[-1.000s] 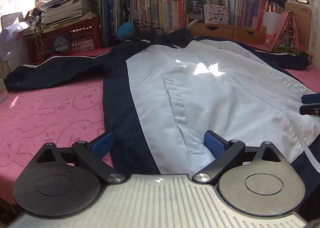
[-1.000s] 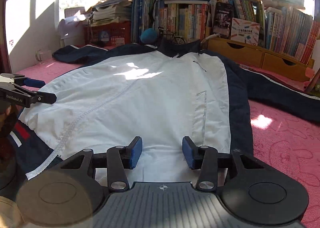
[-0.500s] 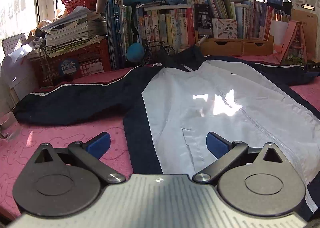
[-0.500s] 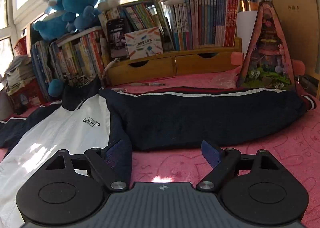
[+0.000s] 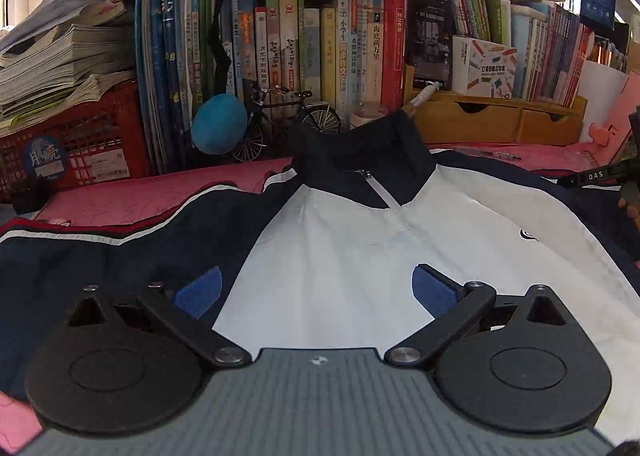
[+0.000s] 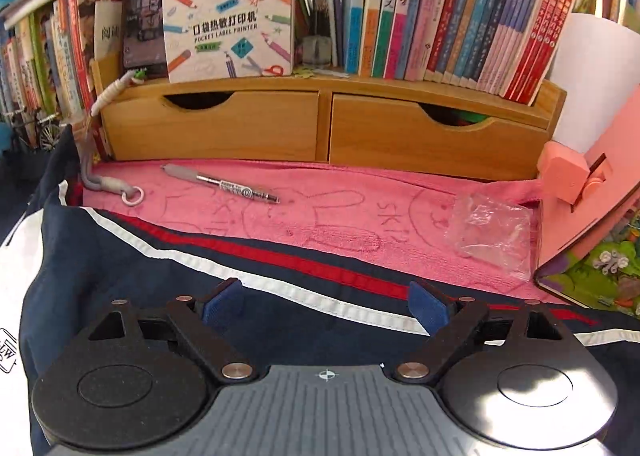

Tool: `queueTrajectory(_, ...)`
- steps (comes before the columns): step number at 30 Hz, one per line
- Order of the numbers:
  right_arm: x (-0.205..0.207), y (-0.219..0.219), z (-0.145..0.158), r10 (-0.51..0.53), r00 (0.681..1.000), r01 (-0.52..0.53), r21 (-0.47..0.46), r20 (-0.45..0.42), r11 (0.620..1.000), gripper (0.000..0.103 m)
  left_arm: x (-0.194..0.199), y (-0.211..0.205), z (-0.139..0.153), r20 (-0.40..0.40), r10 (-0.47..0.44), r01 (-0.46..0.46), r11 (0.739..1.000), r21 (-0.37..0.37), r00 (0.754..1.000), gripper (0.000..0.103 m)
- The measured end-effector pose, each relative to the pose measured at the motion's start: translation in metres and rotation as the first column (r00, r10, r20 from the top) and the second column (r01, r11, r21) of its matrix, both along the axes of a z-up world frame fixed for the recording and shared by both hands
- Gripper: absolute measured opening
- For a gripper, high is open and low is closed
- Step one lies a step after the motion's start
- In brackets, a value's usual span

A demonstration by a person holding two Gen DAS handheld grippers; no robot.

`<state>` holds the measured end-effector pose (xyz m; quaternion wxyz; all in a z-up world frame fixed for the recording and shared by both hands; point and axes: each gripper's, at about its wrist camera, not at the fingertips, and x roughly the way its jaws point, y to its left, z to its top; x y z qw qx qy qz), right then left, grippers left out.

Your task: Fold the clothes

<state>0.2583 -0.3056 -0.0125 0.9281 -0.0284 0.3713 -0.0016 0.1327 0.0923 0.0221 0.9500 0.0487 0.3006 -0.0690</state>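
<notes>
A navy-and-white jacket (image 5: 340, 256) lies spread flat on the pink-covered bench (image 6: 360, 216); the left gripper (image 5: 316, 288) and right gripper (image 6: 326, 302) hover above, fingers apart, holding nothing.

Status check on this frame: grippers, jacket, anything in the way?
Left gripper jaws open, over jacket chest, nothing held. Right gripper jaws open, over navy sleeve. Jacket flat, unfolded. Pen and plastic wrapper on pink mat beyond sleeve.

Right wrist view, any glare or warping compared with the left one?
Right wrist view: sun glare on the right gripper housing, books fan outward from fisheye. Left wrist view: window top right blown out, jacket evenly lit, left gripper sharp.
</notes>
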Motion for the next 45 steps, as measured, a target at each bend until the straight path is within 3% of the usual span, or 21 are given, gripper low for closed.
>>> queueTrajectory(1,0.003,0.001,-0.007,0.004,1.0,-0.004,0.013,-0.008,1.0,0.088,0.008,-0.013,-0.001,0.005,-0.03,0.029,0.999,0.023,1.0,0.103)
queueTrajectory(3,0.0,0.004,-0.011,0.01,0.999,-0.012,0.045,0.038,0.999,0.066,0.028,-0.046,-0.005,0.005,-0.104,0.103,0.993,0.056,0.995,0.103)
queueTrajectory(4,-0.002,0.006,-0.01,0.018,0.998,-0.02,0.037,0.056,0.999,0.026,0.039,-0.058,-0.009,-0.006,-0.123,0.124,0.991,0.052,0.992,0.103)
queueTrajectory(5,-0.004,0.008,-0.009,0.021,0.997,-0.023,0.027,0.07,0.999,0.003,0.049,-0.071,-0.012,-0.016,-0.143,0.144,0.988,0.049,0.99,0.103)
queueTrajectory(8,-0.004,0.009,-0.008,0.001,0.996,0.0,-0.012,0.092,1.0,0.002,0.074,-0.102,-0.023,-0.032,-0.16,0.161,0.986,0.04,0.987,0.103)
queueTrajectory(11,0.001,-0.013,-0.005,-0.084,0.988,0.092,-0.055,0.129,0.994,0.002,0.093,-0.125,-0.033,-0.04,-0.167,0.168,0.985,0.025,0.985,0.103)
queueTrajectory(13,0.006,-0.036,-0.003,-0.088,0.991,0.089,-0.006,0.1,0.996,0.002,0.1,-0.135,-0.038,-0.042,-0.175,0.176,0.984,0.012,0.984,0.103)
queueTrajectory(15,0.008,-0.054,-0.002,-0.012,0.998,0.006,0.109,0.058,0.994,0.009,0.101,-0.14,-0.043,-0.053,-0.187,0.189,0.982,0.02,0.981,0.103)
queueTrajectory(16,0.008,-0.062,-0.001,0.038,0.998,-0.045,0.174,0.042,0.984,0.018,0.102,-0.142,-0.045,-0.063,-0.195,0.197,0.98,0.027,0.979,0.103)
queueTrajectory(17,0.007,-0.064,-0.001,0.089,0.995,-0.094,0.206,0.037,0.974,0.043,0.102,-0.143,-0.048,-0.072,-0.199,0.201,0.979,0.029,0.977,0.103)
queueTrajectory(18,0.007,-0.06,-0.001,0.139,0.989,-0.144,0.193,0.041,0.971,0.063,0.103,-0.142,-0.048,-0.08,-0.195,0.198,0.98,0.022,0.977,0.103)
queueTrajectory(19,0.007,-0.055,-0.001,0.183,0.982,-0.188,0.167,0.045,0.968,0.094,0.104,-0.141,-0.049,-0.089,-0.192,0.194,0.981,0.015,0.977,0.103)
queueTrajectory(22,0.015,-0.029,-0.007,0.287,0.957,-0.289,0.063,0.034,0.955,0.098,0.106,-0.141,-0.051,-0.113,-0.187,0.188,0.982,0.005,0.976,0.103)
queueTrajectory(25,0.036,-0.011,-0.017,0.347,0.938,-0.347,0.066,0.001,0.936,0.103,0.105,-0.142,-0.051,-0.113,-0.186,0.189,0.982,0.011,0.976,0.103)
queueTrajectory(27,0.043,-0.002,-0.016,0.359,0.933,-0.358,0.071,-0.004,0.931,0.1,0.105,-0.141,-0.052,-0.114,-0.185,0.188,0.982,0.01,0.976,0.103)
queueTrajectory(28,0.042,0.003,-0.013,0.381,0.924,-0.38,0.075,-0.001,0.922,0.082,0.105,-0.141,-0.052,-0.116,-0.185,0.187,0.982,0.007,0.976,0.103)
queueTrajectory(29,0.038,0.009,-0.01,0.403,0.915,-0.402,0.072,0.003,0.913,0.051,0.106,-0.141,-0.052,-0.118,-0.184,0.186,0.983,0.002,0.976,0.103)
queueTrajectory(32,0.022,0.031,-0.005,0.433,0.901,-0.433,0.016,-0.001,0.901,0.016,0.107,-0.14,-0.052,-0.123,-0.182,0.183,0.983,-0.005,0.976,0.103)
queueTrajectory(37,0.009,0.051,-0.005,0.419,0.908,-0.413,-0.141,0.008,0.9,0.009,0.107,-0.14,-0.053,-0.123,-0.179,0.18,0.984,-0.003,0.976,0.103)
queueTrajectory(43,0.033,0.045,-0.005,0.228,0.97,-0.194,-0.308,0.078,0.931,0.007,0.107,-0.14,-0.052,-0.124,-0.176,0.177,0.984,-0.002,0.977,0.103)
queueTrajectory(45,0.044,0.046,-0.011,0.142,0.98,-0.063,-0.45,0.142,0.891,0.002,0.107,-0.139,-0.052,-0.125,-0.173,0.174,0.985,-0.005,0.977,0.103)
